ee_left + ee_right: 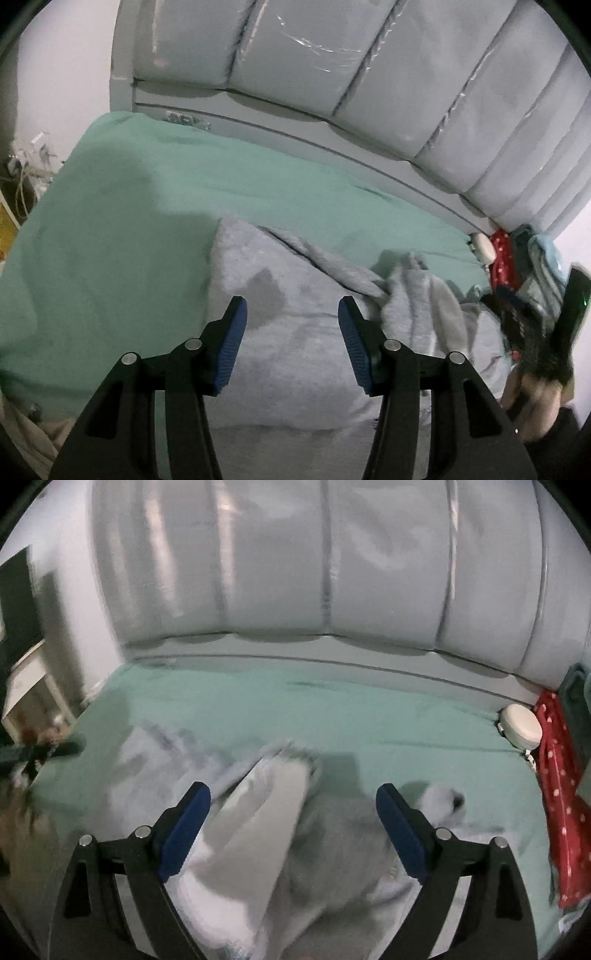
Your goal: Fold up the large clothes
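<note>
A large grey garment lies crumpled on the green bed sheet. A dark damp-looking patch shows on it in the left wrist view. My left gripper is open and empty, just above the garment's flat part. In the right wrist view the garment shows a pale lining fold and a cuff at the right. My right gripper is open and empty, hovering over that fold. The right gripper and the hand holding it show at the right edge of the left wrist view.
A grey padded headboard runs along the far side of the bed. A white round object and a red dotted cloth lie at the bed's right edge. A white bedside unit stands to the left.
</note>
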Demonstrator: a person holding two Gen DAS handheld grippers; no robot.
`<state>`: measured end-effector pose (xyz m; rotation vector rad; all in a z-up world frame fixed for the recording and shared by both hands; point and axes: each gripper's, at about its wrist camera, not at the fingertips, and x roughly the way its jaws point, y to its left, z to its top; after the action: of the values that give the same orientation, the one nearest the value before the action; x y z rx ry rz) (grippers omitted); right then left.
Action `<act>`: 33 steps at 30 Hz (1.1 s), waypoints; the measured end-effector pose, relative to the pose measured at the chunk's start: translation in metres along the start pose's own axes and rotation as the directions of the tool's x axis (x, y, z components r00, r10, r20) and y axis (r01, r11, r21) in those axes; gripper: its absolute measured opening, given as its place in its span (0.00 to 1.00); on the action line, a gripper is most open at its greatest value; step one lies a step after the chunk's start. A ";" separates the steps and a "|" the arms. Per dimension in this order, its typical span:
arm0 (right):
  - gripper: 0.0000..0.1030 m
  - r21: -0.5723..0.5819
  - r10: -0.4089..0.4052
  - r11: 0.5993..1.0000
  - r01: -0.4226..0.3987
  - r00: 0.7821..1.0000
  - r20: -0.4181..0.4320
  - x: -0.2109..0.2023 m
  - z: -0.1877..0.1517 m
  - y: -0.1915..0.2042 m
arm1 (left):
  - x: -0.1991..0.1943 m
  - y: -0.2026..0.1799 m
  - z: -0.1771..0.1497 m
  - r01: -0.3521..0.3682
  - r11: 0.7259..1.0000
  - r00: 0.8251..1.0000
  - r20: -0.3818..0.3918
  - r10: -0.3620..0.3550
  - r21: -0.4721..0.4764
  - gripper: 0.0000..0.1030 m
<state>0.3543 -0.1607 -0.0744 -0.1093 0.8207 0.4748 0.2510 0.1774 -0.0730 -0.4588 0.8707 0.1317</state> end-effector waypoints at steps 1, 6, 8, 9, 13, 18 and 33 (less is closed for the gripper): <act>0.88 0.014 0.000 1.000 0.000 1.000 -0.018 0.009 0.005 -0.003 | 0.003 0.002 0.001 -0.007 1.000 1.000 -0.004 0.007 -0.002 0.53; 0.85 0.074 0.070 0.996 -0.057 0.980 -0.188 0.076 0.024 -0.010 | 0.022 0.013 0.004 0.012 0.998 0.999 -0.044 -0.014 -0.054 0.53; 0.81 0.091 0.109 0.992 -0.087 0.955 -0.276 0.104 0.023 -0.007 | 0.029 0.014 0.004 0.008 0.999 0.998 -0.060 -0.011 -0.051 0.53; 0.72 0.103 0.133 0.989 -0.105 0.942 -0.307 0.116 0.021 -0.005 | 0.031 0.014 0.004 0.007 0.999 0.998 -0.064 -0.010 -0.048 0.53; 0.06 0.135 0.200 0.978 -0.162 0.917 -0.346 0.131 0.020 0.000 | 0.034 0.014 0.003 0.007 0.999 0.997 -0.073 -0.010 -0.043 0.53; 0.06 0.001 0.162 0.986 -0.164 0.970 -0.179 0.068 0.043 0.021 | 0.027 0.010 0.004 0.010 1.000 0.998 -0.060 -0.011 -0.024 0.53; 0.06 -0.217 0.087 0.972 -0.085 0.996 -0.001 -0.125 -0.024 0.083 | 0.002 -0.001 0.004 0.019 1.000 1.000 -0.012 -0.019 0.007 0.53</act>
<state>0.2282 -0.1393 0.0076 -0.2744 0.7650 0.6459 0.2550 0.1778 -0.0718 -0.4615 0.8785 0.1084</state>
